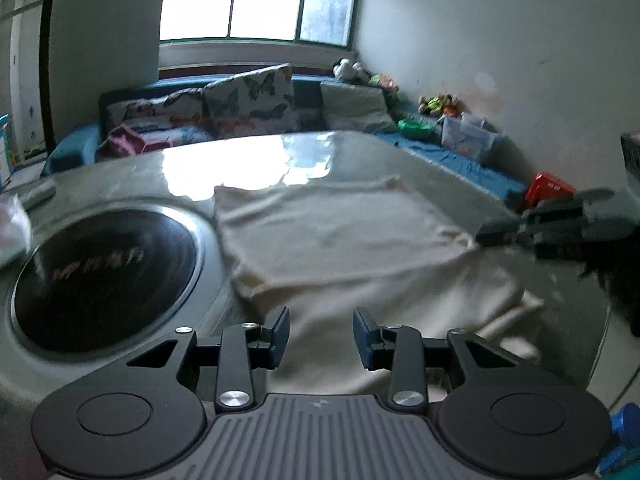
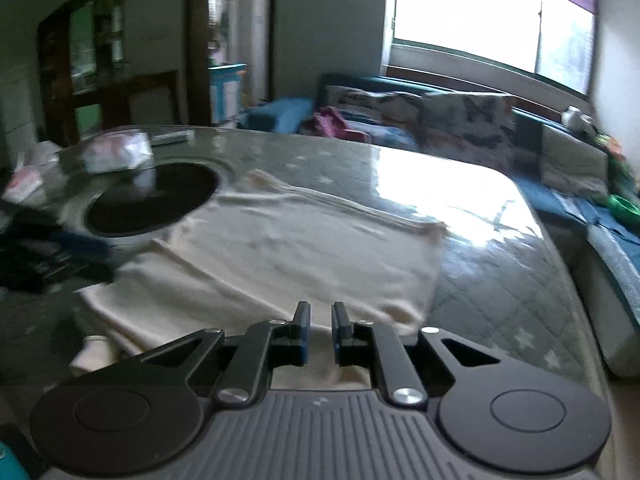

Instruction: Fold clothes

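Glass-topped table [image 1: 100, 168] under a bright window carries the work. Left gripper [image 1: 321, 338] hangs released, jaws wide, over the near hem of the cream garment [image 1: 340, 236]; right gripper [image 2: 321, 332], jaws narrowly parted and empty, hovers at its right-hand edge. Cloth stretches away ahead of both, neither clearly nearer.

I worked in a lived-in home: a blue sofa [image 1: 460, 152] with butterfly-print cushions [image 1: 248, 100] ran under the far window [image 1: 256, 0], toys [image 1: 436, 104] lay along it, and a wooden cabinet [image 2: 84, 60] stood far left.
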A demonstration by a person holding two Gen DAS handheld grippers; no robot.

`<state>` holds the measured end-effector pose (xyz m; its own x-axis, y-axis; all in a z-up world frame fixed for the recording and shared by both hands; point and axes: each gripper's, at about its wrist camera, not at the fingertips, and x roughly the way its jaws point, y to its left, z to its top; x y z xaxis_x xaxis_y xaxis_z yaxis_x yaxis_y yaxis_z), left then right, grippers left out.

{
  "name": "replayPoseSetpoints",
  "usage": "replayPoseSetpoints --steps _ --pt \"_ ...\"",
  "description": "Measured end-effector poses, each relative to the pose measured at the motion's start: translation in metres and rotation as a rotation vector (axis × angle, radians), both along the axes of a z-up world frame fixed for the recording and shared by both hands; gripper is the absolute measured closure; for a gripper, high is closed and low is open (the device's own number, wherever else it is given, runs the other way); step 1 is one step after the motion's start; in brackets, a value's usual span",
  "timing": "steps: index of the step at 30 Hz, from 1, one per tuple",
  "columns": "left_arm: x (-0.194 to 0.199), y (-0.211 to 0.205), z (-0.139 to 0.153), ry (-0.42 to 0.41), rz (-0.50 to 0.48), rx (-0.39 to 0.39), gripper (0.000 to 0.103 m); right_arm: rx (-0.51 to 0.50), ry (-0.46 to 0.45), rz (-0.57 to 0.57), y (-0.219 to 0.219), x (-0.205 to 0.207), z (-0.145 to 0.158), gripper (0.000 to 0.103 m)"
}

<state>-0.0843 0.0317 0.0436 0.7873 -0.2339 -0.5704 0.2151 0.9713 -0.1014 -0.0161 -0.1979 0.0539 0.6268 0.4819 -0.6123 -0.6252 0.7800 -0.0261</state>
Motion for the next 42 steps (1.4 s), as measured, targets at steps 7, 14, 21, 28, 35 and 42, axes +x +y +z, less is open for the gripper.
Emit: replayPoseSetpoints --steps 7,14,21,28,35,42 --pt "0.031 -0.014 -0.025 0.053 -0.013 0.042 0.065 -0.039 0.067 0.04 0.005 -0.007 -0.021 0.09" --pt "0.026 -0.016 -0.02 0.035 -0.022 0.067 0.065 -0.059 0.04 0.043 -0.001 -0.014 -0.017 0.087" --pt "0.011 -0.012 -0.011 0.024 -0.043 0.114 0.065 -0.049 0.053 -0.015 -0.003 0.008 -0.026 0.086" --pt "-0.038 -0.02 -0.003 0.02 -0.2 0.161 0.063 -0.088 0.048 0.07 -0.011 -0.021 -0.023 0.074" --pt "-0.059 -0.044 -0.018 -0.038 -0.32 0.309 0.061 -0.108 0.045 0.07 -0.02 -0.035 -0.017 0.073" --pt "-0.066 -0.052 -0.03 -0.1 -0.369 0.374 0.061 -0.163 0.011 0.119 -0.021 -0.052 -0.012 0.069"
